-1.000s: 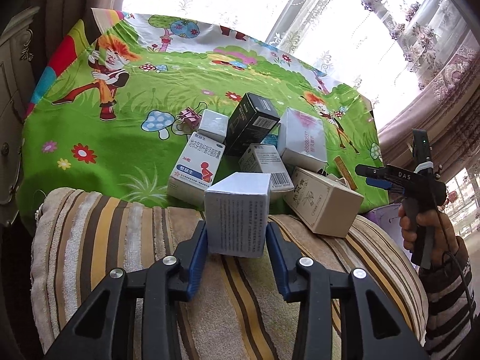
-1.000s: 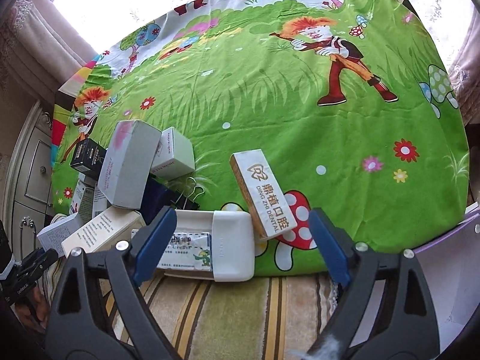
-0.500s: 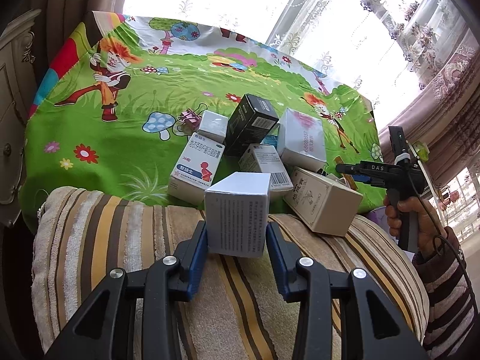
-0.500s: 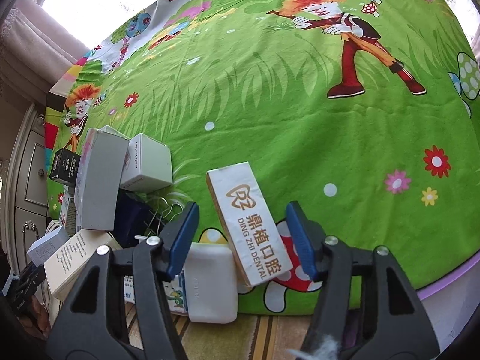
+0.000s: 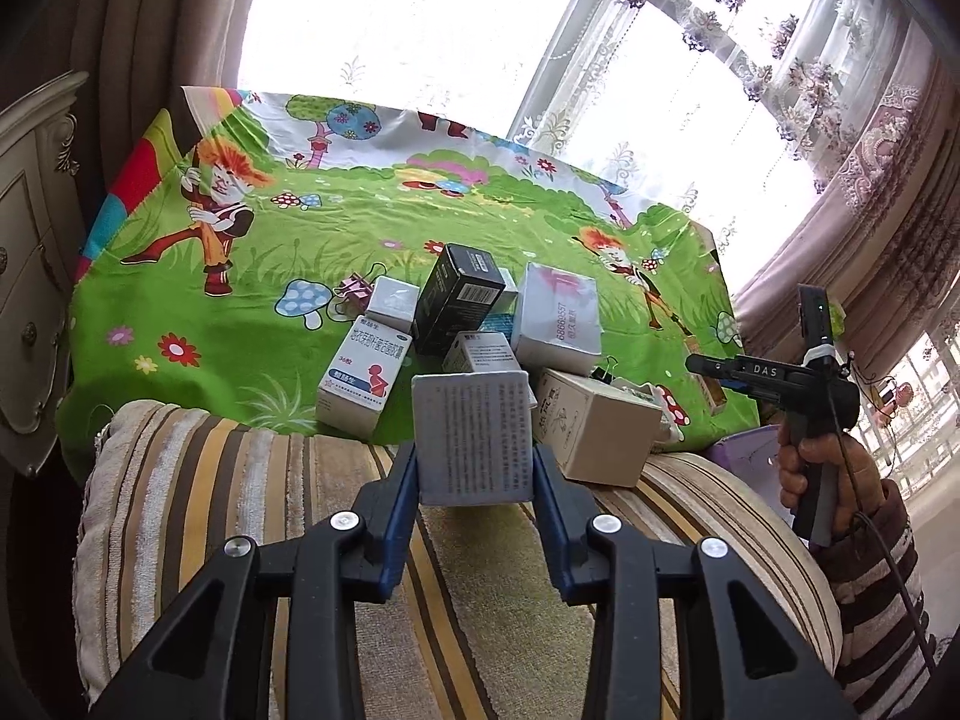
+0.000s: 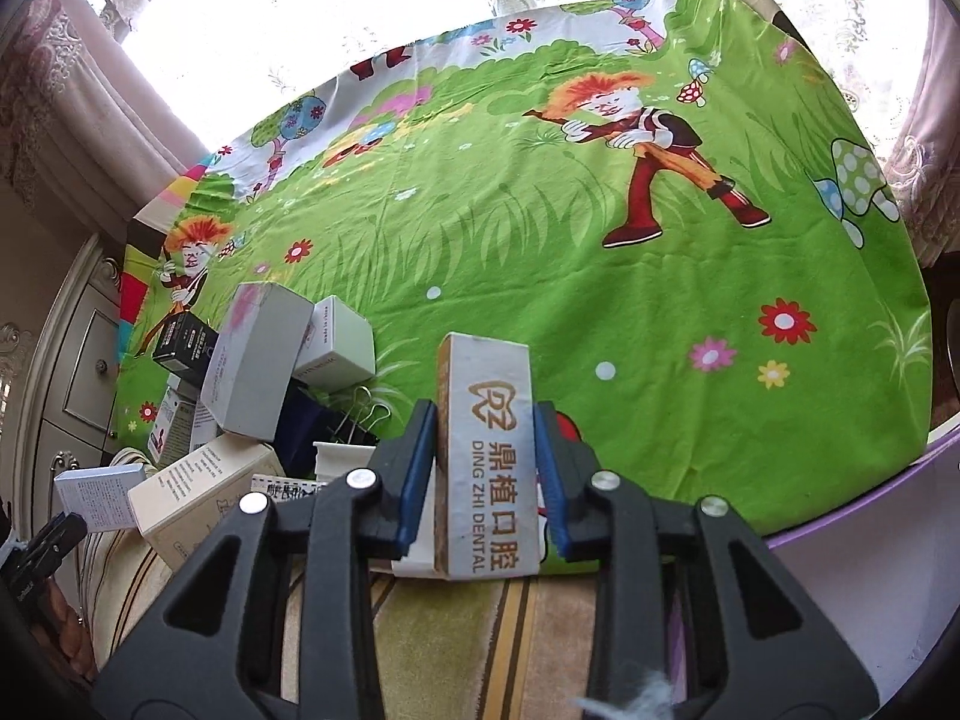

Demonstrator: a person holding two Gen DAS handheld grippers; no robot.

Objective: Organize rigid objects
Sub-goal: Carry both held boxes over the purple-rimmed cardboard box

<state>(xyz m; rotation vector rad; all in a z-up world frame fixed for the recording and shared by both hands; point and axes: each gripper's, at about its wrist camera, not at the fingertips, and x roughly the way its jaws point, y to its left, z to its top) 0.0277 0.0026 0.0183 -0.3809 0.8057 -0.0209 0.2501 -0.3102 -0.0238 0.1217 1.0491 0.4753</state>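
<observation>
Both grippers loaded: left (image 5: 474,468) w/ white box (image 5: 473,438), right (image 6: 485,474) w/ dental box (image 6: 489,456).

Bright windows (image 5: 420,30) – lace curtains (image 5: 750,48) – cream cabinet (image 5: 30,276)

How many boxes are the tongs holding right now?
2. A grey box with small print sits in the left tongs; a long dental box stands in the right tongs, whose jaws have just been closing onto it. Both tongs show fully, so none is hidden.
</observation>
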